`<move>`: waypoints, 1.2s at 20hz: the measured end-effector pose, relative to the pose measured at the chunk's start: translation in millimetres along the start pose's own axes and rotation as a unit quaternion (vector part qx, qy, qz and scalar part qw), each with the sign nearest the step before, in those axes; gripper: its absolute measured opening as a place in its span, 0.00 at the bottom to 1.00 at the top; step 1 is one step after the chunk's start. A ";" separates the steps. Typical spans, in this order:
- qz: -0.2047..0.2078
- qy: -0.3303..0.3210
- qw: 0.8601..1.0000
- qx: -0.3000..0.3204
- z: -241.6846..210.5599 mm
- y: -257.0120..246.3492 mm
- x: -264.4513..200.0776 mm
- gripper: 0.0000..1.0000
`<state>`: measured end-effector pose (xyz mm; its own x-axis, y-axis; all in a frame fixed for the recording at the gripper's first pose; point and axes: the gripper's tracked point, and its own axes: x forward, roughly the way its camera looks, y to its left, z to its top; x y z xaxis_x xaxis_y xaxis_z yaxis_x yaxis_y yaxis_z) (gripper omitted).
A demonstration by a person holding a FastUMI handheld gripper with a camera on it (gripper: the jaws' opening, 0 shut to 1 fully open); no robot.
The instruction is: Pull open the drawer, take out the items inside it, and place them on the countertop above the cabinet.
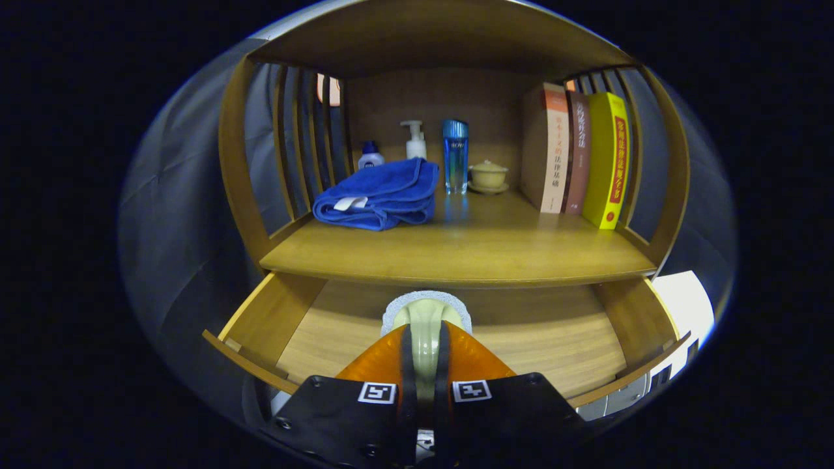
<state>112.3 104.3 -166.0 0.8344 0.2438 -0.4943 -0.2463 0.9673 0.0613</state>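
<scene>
The wooden drawer (541, 339) stands pulled open under the countertop (469, 251), and the part of its floor that shows is bare. My gripper (426, 331) hovers over the drawer's middle, shut on a pale green scrubber (425, 307) with a grey scouring pad around its head. Both fingers press on its handle, and the head pokes out just ahead of the fingertips, below the countertop's front edge. The rest of the handle is hidden between the fingers.
On the countertop lie a folded blue towel (381, 195) at the left, a pump bottle (414, 140), a small blue-capped bottle (370, 156), a tall blue bottle (455, 156) and a lidded cup (488, 176) at the back. Three books (580, 156) stand at the right. Slatted walls close both sides.
</scene>
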 end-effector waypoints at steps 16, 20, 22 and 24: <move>-0.025 -0.094 0.995 0.002 172.1 -26.1 35.2 0.18; -0.052 -0.052 0.997 0.009 160.1 -55.6 78.9 0.18; -0.055 -0.026 0.998 0.009 149.9 -57.8 98.6 0.18; -0.060 0.007 0.998 0.013 132.9 -60.3 113.5 0.18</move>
<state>287.4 83.0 -110.6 0.8502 0.1253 -0.5114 -0.1322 0.9910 0.0231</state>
